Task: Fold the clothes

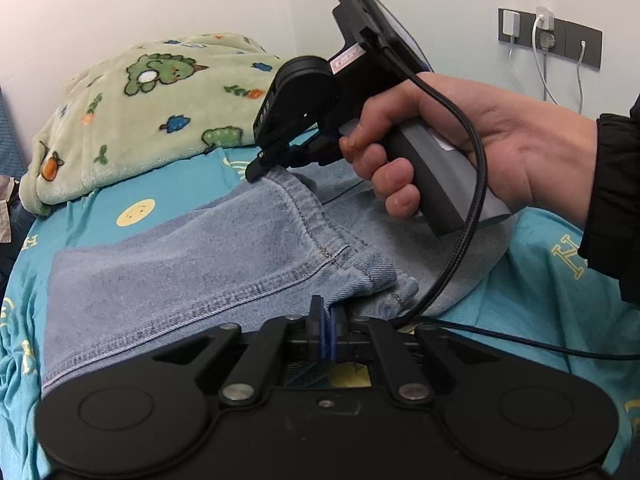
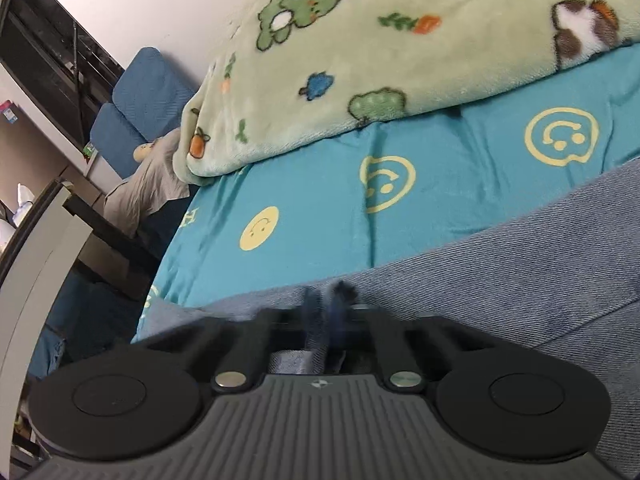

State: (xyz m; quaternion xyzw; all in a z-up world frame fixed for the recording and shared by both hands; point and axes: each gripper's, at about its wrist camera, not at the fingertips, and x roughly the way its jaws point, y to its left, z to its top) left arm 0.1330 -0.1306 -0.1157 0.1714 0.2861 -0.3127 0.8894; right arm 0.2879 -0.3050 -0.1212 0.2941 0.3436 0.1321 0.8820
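- Jeans [image 1: 192, 276]: light-blue denim, lying on the bed's teal smiley sheet [image 2: 320, 200].
- Left gripper [image 1: 326, 320]: fingers closed on a denim edge.
- Right gripper [image 1: 256, 168]: held by a hand [image 1: 480, 148], fingers pinching the jeans' far edge.
- Green blanket [image 2: 400, 40]: behind.

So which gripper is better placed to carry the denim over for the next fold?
Probably the left gripper: it's shut on the near hemmed corner of the light blue denim jeans, with flat denim ahead. The right gripper pinches the far edge.
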